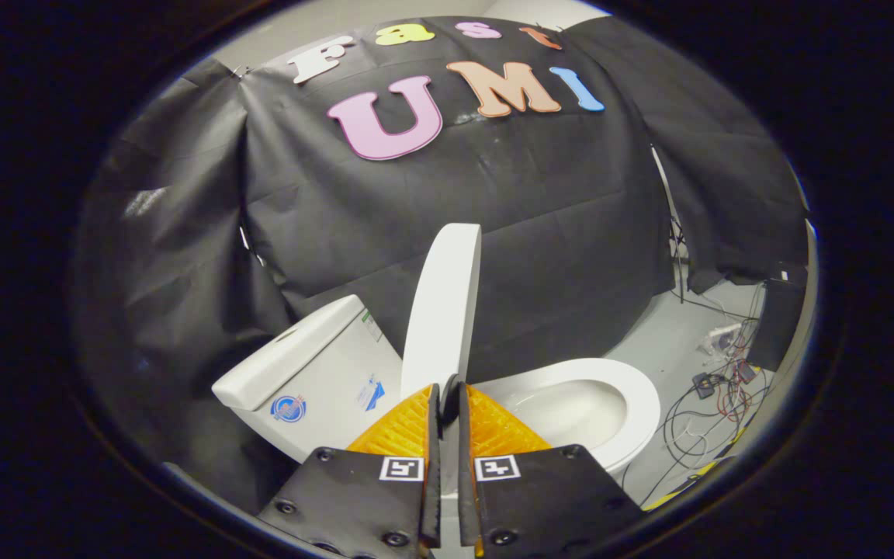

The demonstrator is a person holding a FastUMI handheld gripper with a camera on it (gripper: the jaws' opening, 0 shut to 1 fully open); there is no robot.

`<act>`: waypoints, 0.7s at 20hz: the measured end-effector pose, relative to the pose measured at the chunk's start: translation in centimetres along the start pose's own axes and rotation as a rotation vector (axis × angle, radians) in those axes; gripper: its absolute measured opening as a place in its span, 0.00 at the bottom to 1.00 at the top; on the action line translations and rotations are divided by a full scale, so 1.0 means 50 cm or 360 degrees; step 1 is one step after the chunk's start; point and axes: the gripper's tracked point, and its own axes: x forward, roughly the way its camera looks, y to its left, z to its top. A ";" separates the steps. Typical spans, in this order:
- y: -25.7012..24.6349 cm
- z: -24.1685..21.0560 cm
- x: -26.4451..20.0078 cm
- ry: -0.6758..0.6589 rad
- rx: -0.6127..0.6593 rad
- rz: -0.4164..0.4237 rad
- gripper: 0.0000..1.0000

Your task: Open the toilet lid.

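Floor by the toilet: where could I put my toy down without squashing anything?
The grey floor between the toilet seat and the black cloth wall looks bare. Farther out it is crowded with tangled cables. The gripper has its fingers closed on the raised lid.

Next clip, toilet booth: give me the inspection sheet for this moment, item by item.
Surface: pale grey floor, bare near the toilet.
Job's things: toilet lid raised, standing nearly upright; seat down around the open bowl; tank beside the lid.
Clutter: small boxes and plugs on the floor beyond the bowl.
Gripper: gripper with orange fingers close together, pinching the lid's lower edge.
Cables: loose tangle on the floor past the seat.
Surroundings: black cloth wall behind the toilet.
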 end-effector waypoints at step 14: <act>0.084 -0.002 0.002 -0.0014 -0.0081 0.0079 0.10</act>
